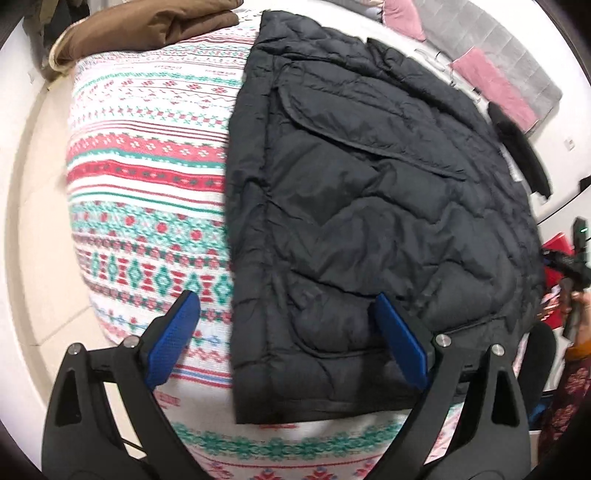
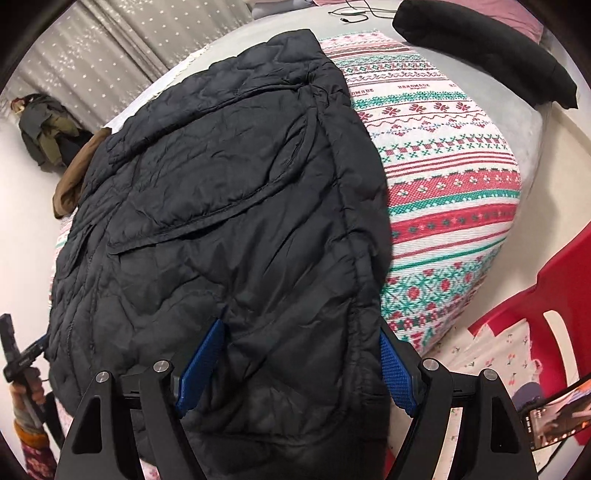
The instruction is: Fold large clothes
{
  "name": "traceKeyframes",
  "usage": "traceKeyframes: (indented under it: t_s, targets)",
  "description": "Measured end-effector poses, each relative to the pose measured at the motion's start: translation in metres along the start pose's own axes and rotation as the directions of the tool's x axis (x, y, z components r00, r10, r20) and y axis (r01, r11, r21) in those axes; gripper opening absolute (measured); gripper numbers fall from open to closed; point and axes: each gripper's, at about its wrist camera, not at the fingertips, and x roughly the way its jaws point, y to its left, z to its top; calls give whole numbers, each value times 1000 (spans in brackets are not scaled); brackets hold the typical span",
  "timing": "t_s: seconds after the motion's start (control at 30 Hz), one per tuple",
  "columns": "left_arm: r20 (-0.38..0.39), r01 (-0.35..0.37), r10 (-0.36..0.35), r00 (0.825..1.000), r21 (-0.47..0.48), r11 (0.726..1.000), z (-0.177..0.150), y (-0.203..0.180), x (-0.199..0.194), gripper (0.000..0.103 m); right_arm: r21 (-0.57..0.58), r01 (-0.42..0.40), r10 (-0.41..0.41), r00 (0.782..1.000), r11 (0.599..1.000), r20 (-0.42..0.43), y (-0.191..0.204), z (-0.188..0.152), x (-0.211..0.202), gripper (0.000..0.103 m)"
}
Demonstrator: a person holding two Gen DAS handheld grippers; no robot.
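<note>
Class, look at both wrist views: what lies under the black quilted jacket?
The black quilted jacket lies on a red, green and white patterned blanket spread over the bed. The blanket beneath the jacket is covered, so anything there stays unseen.

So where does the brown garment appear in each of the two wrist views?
Left wrist view: the brown garment lies at the top left, at the far end of the patterned blanket.
Right wrist view: the brown garment shows at the left edge, partly hidden behind the black quilted jacket.
Shared landmark: the black quilted jacket, spread on the blanket in both views.
</note>
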Motion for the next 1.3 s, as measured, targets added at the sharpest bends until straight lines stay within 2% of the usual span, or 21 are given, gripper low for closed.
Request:
traceKeyframes:
  t_s: [0.07,0.1,0.13,0.17,0.2,0.23,0.27,0.3,0.4,0.5,0.6,0.8,0.93,1.07,1.13,1.2,1.27,1.3]
  targets:
    - [9,77,-77,997,-12,997,-6,0,-3,81,-7,21,-21,1000,1000,14,4,-3,0,78]
    - [5,126,-126,992,-24,992,-9,-1,-3,71,-14,26,-26,999,1000,21,7,-5,-1,75]
    - [2,165,-165,986,-39,985,-10,-1,-2,57,-19,22,-21,999,1000,26,9,-7,-3,67]
    - [5,181,-181,983,-57,982,-12,-1,-1,53,-21,18,-17,999,1000,28,9,-7,-4,55]
    - [15,174,-174,985,-67,982,-13,0,-1,37,-25,5,-4,999,1000,31,14,-6,-5,49]
    - [24,176,-175,984,-78,981,-12,1,-2,22,-29,-2,3,999,1000,35,17,-7,-9,37]
    - [37,206,-203,979,-109,973,-13,3,-4,20,-33,-3,4,999,999,42,19,-6,-11,25]
    - [48,215,-210,977,-128,968,-12,4,-6,18,-42,-6,8,998,999,56,23,-7,-16,21]
    - [102,204,-192,976,-130,970,-13,-1,-22,14,-75,-11,18,994,997,104,37,-8,-36,13]
    - [178,245,-220,959,-136,960,-12,-2,-47,13,-104,-17,34,986,994,164,53,-9,-60,11]
    - [268,314,-272,924,-126,941,-14,-1,-83,12,-129,-38,66,974,991,218,68,-12,-84,10]
    - [403,342,-306,862,-18,940,-33,-9,-156,12,-211,-94,157,940,973,304,96,-23,-135,10]
    - [439,367,-350,827,47,929,-50,-15,-196,12,-252,-114,199,917,961,345,114,-33,-165,9]
    - [470,364,-370,801,109,925,-60,-19,-239,12,-275,-143,246,889,951,386,121,-44,-198,9]
    - [491,384,-396,776,130,914,-65,-14,-266,12,-272,-158,263,874,949,408,125,-47,-218,9]
    - [511,409,-413,753,128,904,-66,-7,-281,12,-261,-171,271,866,950,420,124,-47,-231,9]
    - [523,431,-415,744,98,897,-61,2,-283,13,-241,-202,290,859,949,422,120,-45,-238,9]
    - [530,435,-403,746,69,898,-58,8,-281,13,-228,-217,297,858,949,420,116,-41,-237,9]
